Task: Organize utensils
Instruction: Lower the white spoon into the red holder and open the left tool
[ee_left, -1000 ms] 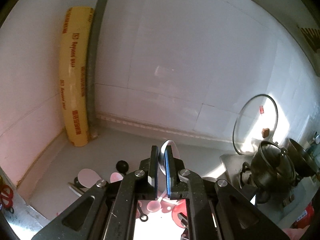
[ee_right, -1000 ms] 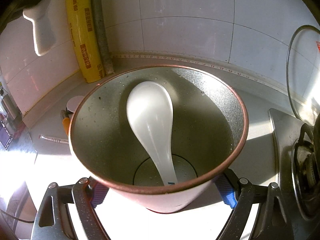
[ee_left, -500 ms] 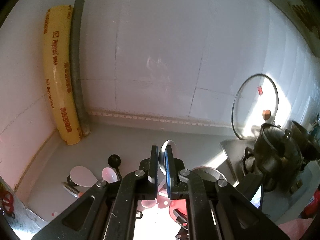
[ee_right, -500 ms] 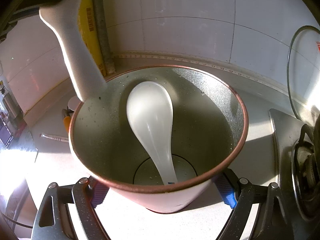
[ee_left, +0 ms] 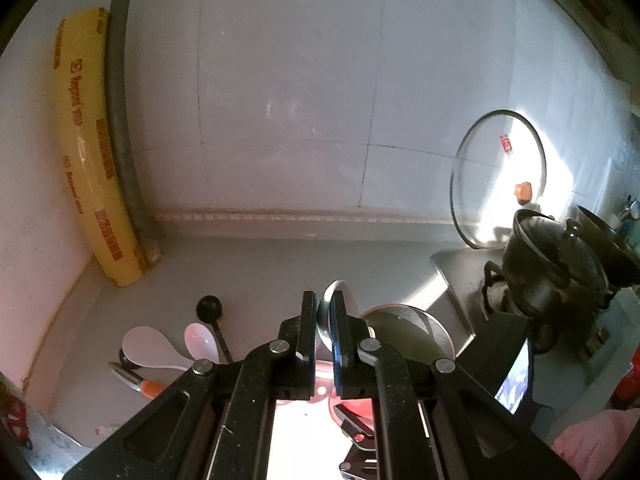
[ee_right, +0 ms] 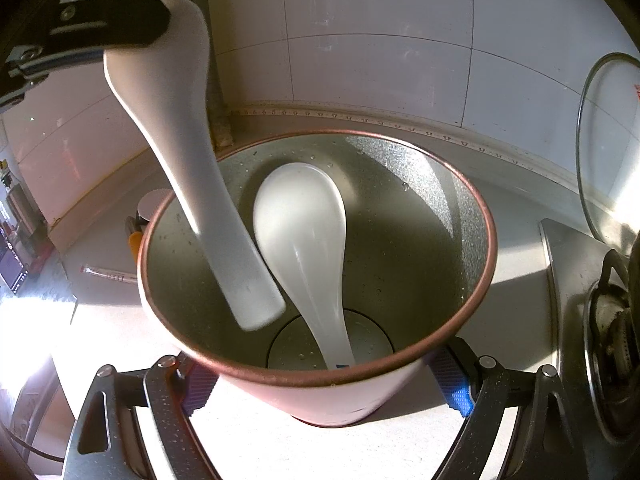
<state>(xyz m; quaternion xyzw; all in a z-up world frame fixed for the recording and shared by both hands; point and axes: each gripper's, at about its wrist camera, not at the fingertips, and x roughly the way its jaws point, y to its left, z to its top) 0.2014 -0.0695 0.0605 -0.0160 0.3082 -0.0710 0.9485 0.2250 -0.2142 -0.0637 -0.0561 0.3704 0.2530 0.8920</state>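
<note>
- left wrist view: the left gripper (ee_left: 323,322) has its two black jaws pressed on the bowl end of a white plastic spoon (ee_left: 334,300), which stands up between them.
- just right of the jaws is a round pink-rimmed metal cup (ee_left: 416,330) on the grey counter (ee_left: 280,272); part of the right gripper shows black around the cup.
- to the left on the counter lie a flat white rice paddle (ee_left: 150,350), a small pale pink spoon (ee_left: 202,342), a black ladle with round head (ee_left: 210,308) and a tool with orange handle (ee_left: 140,382), close together.
- in the corner a yellow roll of wrap (ee_left: 86,152) leans on the white tiled wall, beside a grey pipe (ee_left: 122,120).
- at the right a glass lid (ee_left: 498,180) leans on the wall, and a black pot (ee_left: 548,264) sits on the stove.
- right wrist view: the right gripper (ee_right: 326,384) pinches the pink-rimmed cup (ee_right: 460,208) between its blue pads, one on each side near the base.
- inside the cup a second white spoon (ee_right: 304,232) lies with the bowl end up on the far wall and the handle at the bottom.
- the held spoon (ee_right: 188,152) hangs from the left gripper (ee_right: 108,34) at the upper left; its handle end reaches down inside the cup, beside the second spoon. i cannot tell whether they touch.
- the orange-handled tool (ee_right: 134,242) shows behind the cup on the left.
</note>
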